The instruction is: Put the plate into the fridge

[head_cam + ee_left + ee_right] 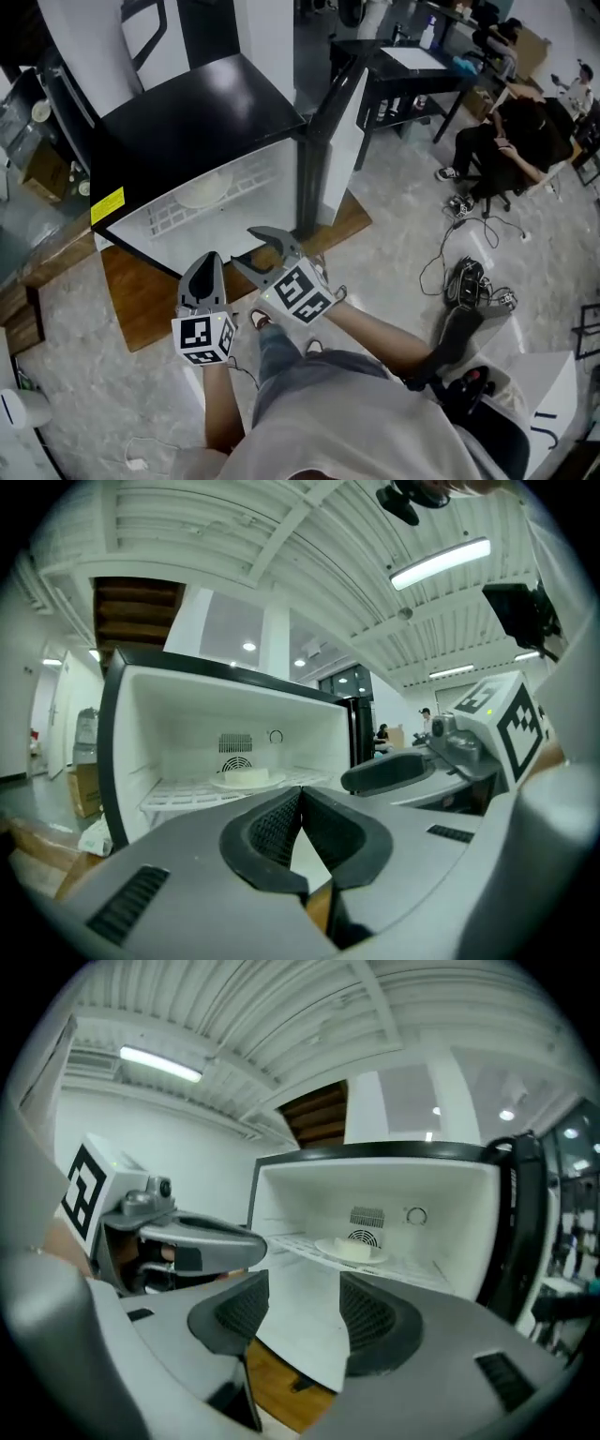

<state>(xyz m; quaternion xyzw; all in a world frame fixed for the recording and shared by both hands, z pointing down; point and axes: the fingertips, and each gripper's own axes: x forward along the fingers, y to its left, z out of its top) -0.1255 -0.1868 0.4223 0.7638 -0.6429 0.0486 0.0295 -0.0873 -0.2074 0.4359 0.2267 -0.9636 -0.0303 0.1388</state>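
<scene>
**A:** Where do we have the plate (201, 192)?

**B:** On the white wire shelf (165, 219) inside the fridge (202, 94), back from the shelf's near edge, with a pale block lying on it. We judge it to be put away, since neither tool touches it.

**A:** And our tools?

**B:** Both are near us, outside the opening and well apart from the plate. The left tool (300, 797) has its jaws pressed together with nothing between them. The right tool (302, 1309), just to its right, stands wide. Through its gap we see only the white fridge interior and the wooden board (141, 291) under the fridge, so it holds nothing.

**A:** Why wide, do we think?

**B:** With nothing to carry, we have no reason to clamp it. The door (339, 141) stands open at the right, and we think spread jaws could catch its edge.

**A:** So what is left?

**B:** Only shutting the door, as we read it. The plate lies flat and far enough in that the swing should not reach it.
</scene>
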